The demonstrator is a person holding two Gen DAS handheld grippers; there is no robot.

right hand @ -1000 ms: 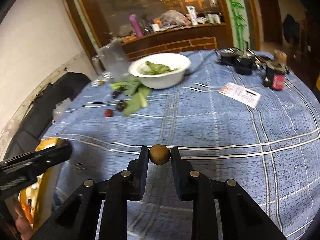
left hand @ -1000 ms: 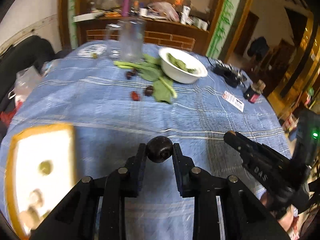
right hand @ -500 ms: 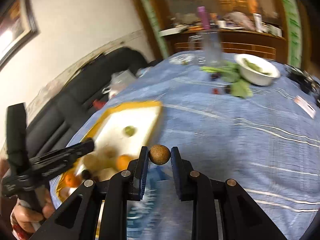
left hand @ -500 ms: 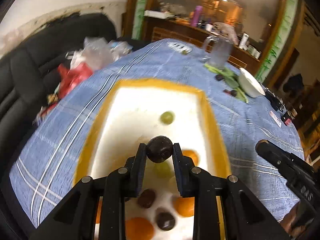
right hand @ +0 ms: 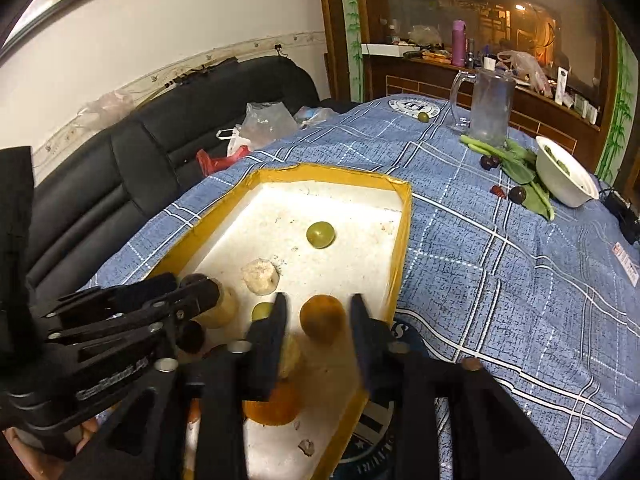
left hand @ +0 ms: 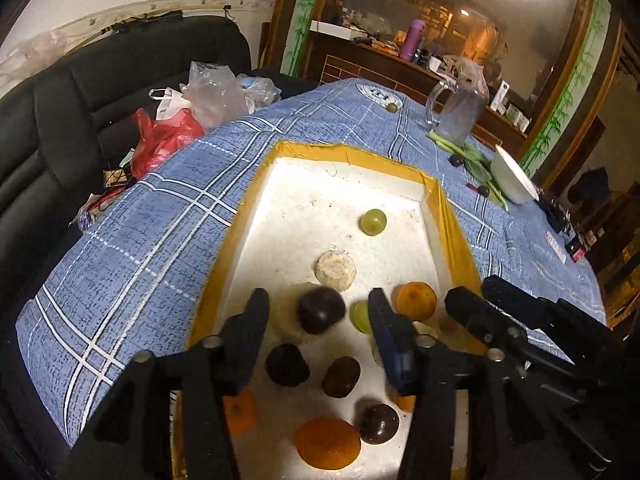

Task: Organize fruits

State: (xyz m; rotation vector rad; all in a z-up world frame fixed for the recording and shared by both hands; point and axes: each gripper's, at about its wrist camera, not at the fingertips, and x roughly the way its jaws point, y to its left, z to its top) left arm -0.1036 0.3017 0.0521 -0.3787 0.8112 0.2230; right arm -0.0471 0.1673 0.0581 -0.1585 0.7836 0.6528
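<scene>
Fruits fill the near end of the yellow-rimmed tray (left hand: 452,216) on the desk (right hand: 500,264); I note both hand-held grippers, left (left hand: 318,314) and right (right hand: 318,316), spread wide, empty. Dark fruits (right hand: 517,194) by the white bowl (right hand: 568,188) remain uncollected.

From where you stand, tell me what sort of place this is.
Most likely a lived-in home dining or living room: a table under a blue plaid tablecloth, a black sofa beside it, and a cluttered wooden sideboard behind. The tray of fruit suits a household setting.
</scene>
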